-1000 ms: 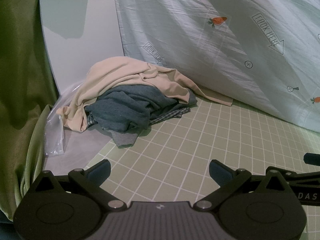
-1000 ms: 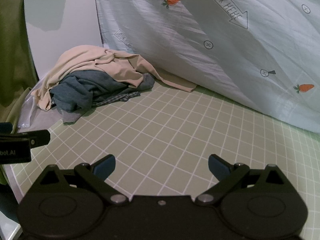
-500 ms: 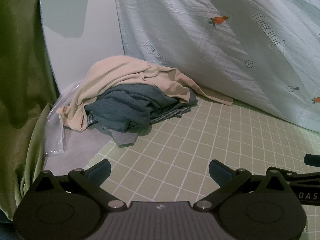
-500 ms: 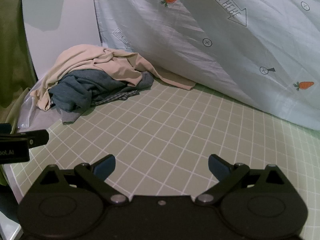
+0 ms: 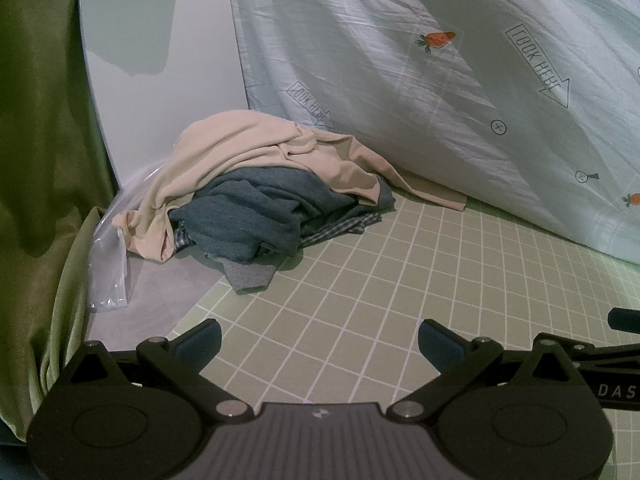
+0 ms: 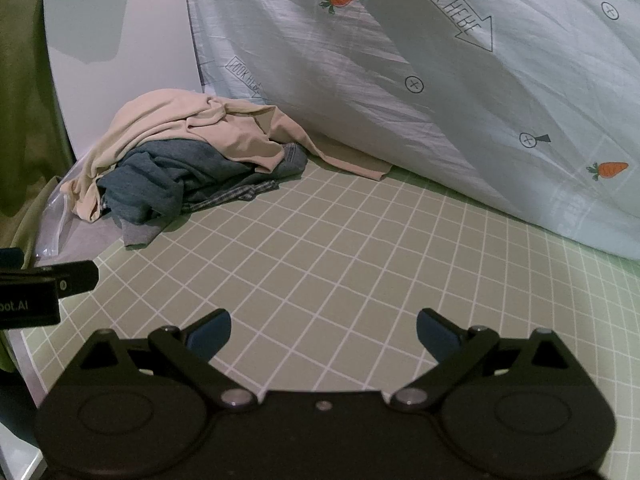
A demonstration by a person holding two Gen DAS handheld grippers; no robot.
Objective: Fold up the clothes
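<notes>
Here, both claws hover low over a green gridded mat [image 5: 380, 280] on the desk, each spread wide and grasping nothing. The left claw [image 5: 318, 340] sits near the mat's left edge, its blue-padded fingertips [image 5: 200, 340] well apart; the right claw [image 6: 324, 334] is likewise released over bare mat [image 6: 340, 248], with the left tool's black body [image 6: 44, 280] showing at the left edge of the right wrist view.

The clothes wait in a crumpled heap at the far left corner, well apart from both claws. A beige garment [image 5: 248, 148] is draped over the top, one part trailing right along the foot of a pale printed sheet [image 5: 400, 72]. Under it lies a bunched blue-grey garment [image 5: 256, 208], its grey cuff [image 5: 248, 276] resting at the mat's edge, and a strip of checked fabric [image 5: 340, 226] pokes out on the right. The same pile [image 6: 188, 160] shows in the right wrist view.

A clear plastic bag [image 5: 108, 264] lies just left of the heap, beside a green curtain [image 5: 40, 140]. A white panel [image 5: 160, 40] stands behind the clothes.
</notes>
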